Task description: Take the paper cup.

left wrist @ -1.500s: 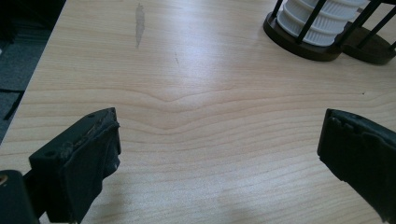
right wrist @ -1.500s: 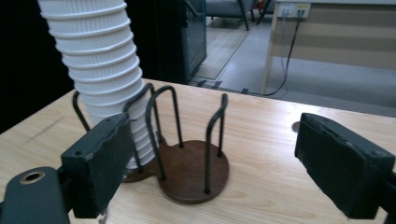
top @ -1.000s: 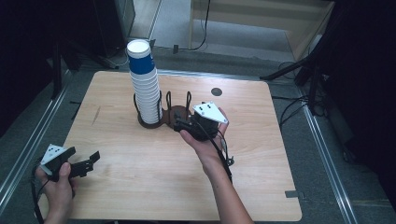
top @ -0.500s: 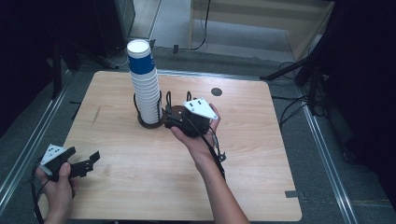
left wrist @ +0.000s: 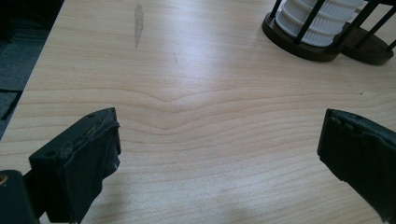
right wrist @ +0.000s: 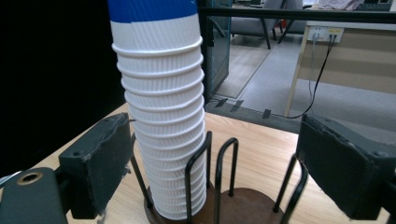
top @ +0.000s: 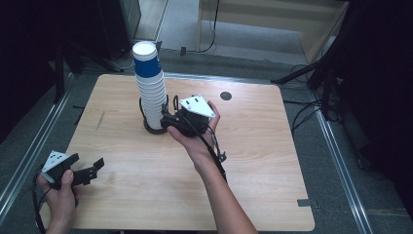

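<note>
While the person stood at the wooden table point(top: 272, 161), two grippers were out over it, one in each hand. The right gripper point(right wrist: 210, 158) had its jaws spread wide, nothing between the pads but air, and it pointed straight at the cup holder point(right wrist: 233, 196). That holder was a dark base with black wire uprights forming two bays. One tall stack of white ribbed paper cups point(right wrist: 161, 116) sat in the bay nearer the left jaw, the top cup banded blue; I could not count the cups exactly, though a dozen or so rims showed. The second bay, between the jaws and toward the right one, held none. From above, the right gripper point(top: 168, 121) sat just beside the stack point(top: 150, 92), whether touching I could not tell.

The left gripper point(left wrist: 219, 154) also had its jaws wide apart, with bare wood between them. The holder point(left wrist: 299, 44) lay well ahead, off beyond its right jaw.
</note>
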